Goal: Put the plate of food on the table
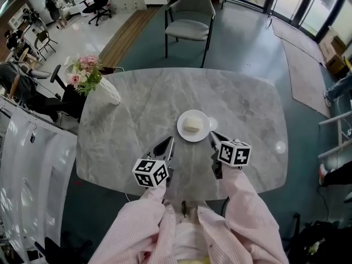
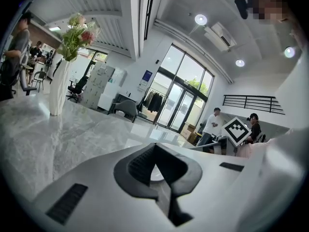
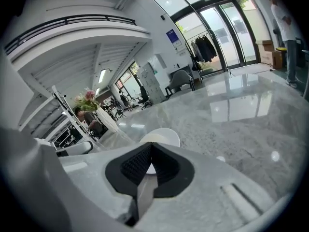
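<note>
From above, the plate sits flat on the grey marble table, towards the near edge, with a pale block of food in its middle. The left gripper and the right gripper lie just beside it, one at each near side, neither touching the rim. A white vase of pink flowers stands at the table's far left corner, and a grey chair stands beyond the far edge.

In the left gripper view the left gripper's ribbed pads meet at the tips with nothing between them; only a white sliver of the plate shows past them.

In the right gripper view the right gripper's jaws are pressed together too, empty, and the plate rests on the marble just beyond the tips.
</note>
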